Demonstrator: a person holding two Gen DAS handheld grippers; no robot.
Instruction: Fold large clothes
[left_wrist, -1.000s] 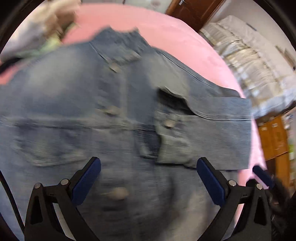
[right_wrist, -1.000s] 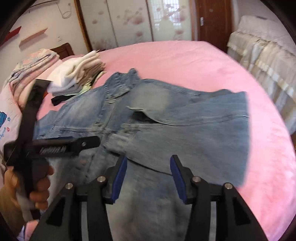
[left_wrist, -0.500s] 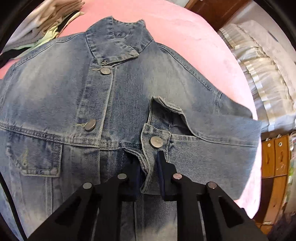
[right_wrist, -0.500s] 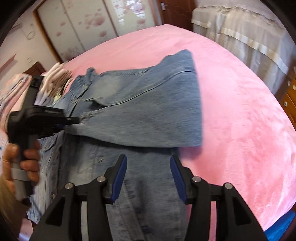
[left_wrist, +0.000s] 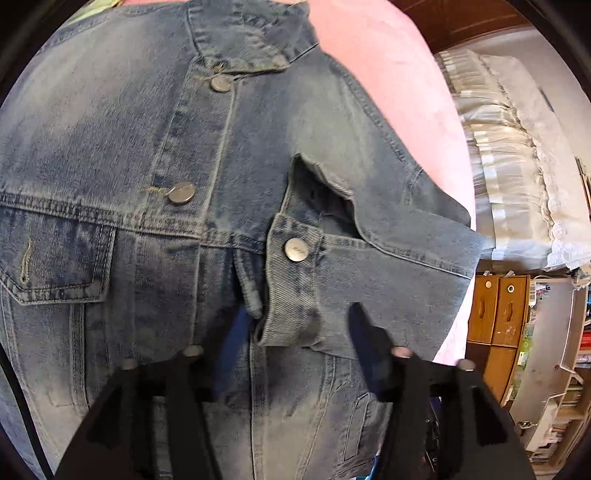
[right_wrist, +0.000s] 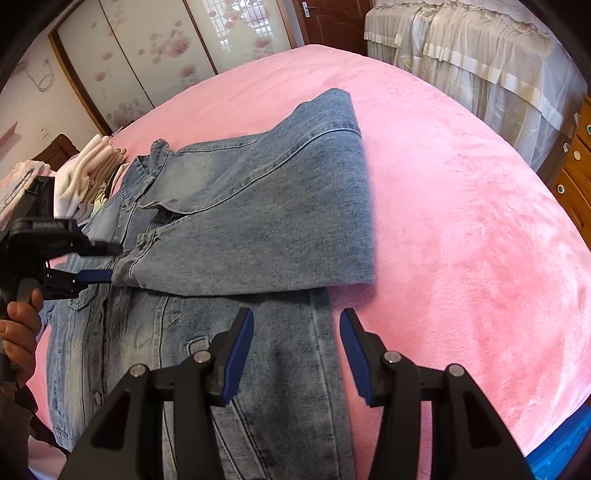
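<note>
A blue denim jacket (left_wrist: 155, 147) lies buttoned, front up, on a pink bed (right_wrist: 461, 206). One sleeve (right_wrist: 280, 221) is folded across its chest, and the cuff (left_wrist: 291, 288) with a metal button lies near the middle. My left gripper (left_wrist: 295, 332) is open, its blurred fingers on either side of the cuff; the right wrist view also shows the left gripper (right_wrist: 99, 262) open at the cuff. My right gripper (right_wrist: 295, 343) is open and empty above the jacket's lower right edge.
A stack of folded clothes (right_wrist: 92, 173) lies at the far left of the bed. A lace-covered bed or curtain (right_wrist: 480, 62) and wooden drawers (right_wrist: 576, 162) stand to the right. Wardrobe doors (right_wrist: 155, 59) stand behind.
My left gripper was shut on the cuff half a second ago and has opened, letting the cuff lie on the jacket. The right gripper stays open, shifted slightly toward the hem.
</note>
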